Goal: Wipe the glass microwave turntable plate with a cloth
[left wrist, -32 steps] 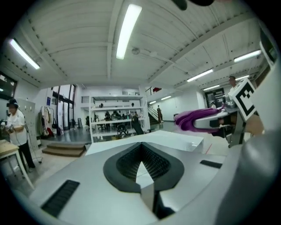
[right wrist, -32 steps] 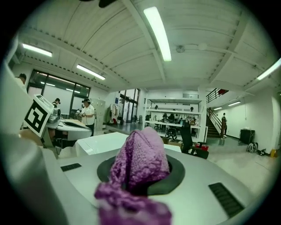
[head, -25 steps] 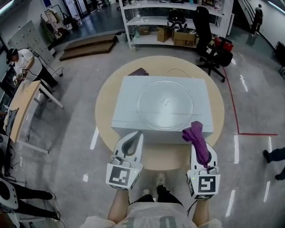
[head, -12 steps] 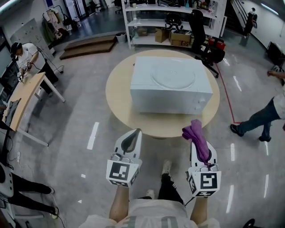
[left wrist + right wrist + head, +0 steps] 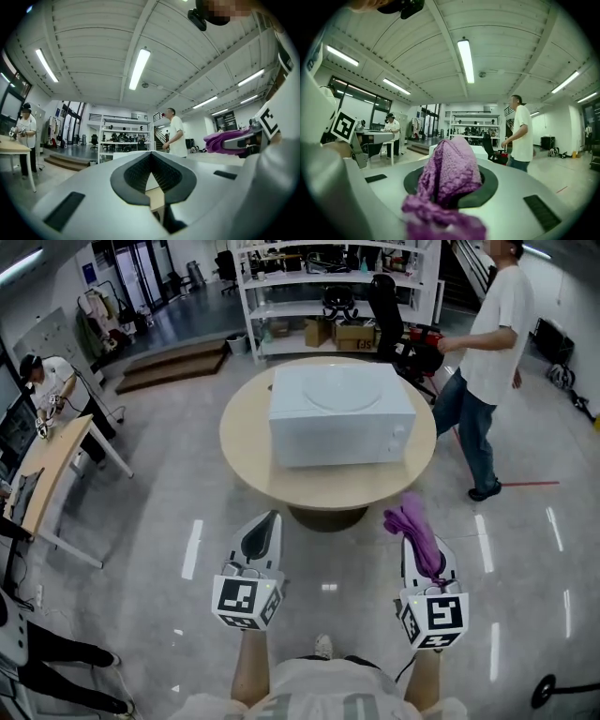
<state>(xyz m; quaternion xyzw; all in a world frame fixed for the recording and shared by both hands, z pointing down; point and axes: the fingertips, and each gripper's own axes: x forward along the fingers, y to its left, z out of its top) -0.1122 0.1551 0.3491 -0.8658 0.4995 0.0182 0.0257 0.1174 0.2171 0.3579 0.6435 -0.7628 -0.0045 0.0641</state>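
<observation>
The clear glass turntable plate (image 5: 342,388) lies flat on top of a white microwave (image 5: 342,432) on the round wooden table (image 5: 253,460), well ahead of both grippers. My left gripper (image 5: 270,518) hangs over the floor, shut with nothing in it; in the left gripper view its dark pads (image 5: 136,174) meet at the tip. My right gripper (image 5: 411,519) is shut on a purple cloth (image 5: 419,535), which bunches up over its jaws and fills the middle of the right gripper view as the purple cloth (image 5: 451,174). Neither gripper is near the plate.
A person in a white shirt (image 5: 494,324) walks past the table's right side, also seen as that person (image 5: 519,136). Shelving with boxes (image 5: 323,296) stands behind the table. A desk (image 5: 47,460) with another person (image 5: 45,376) is at the left. Glossy floor (image 5: 328,559) lies between me and the table.
The table and microwave have moved farther off as I backed away with both grippers. A person in a white shirt has walked in at the right. The cloth stays gripped.
</observation>
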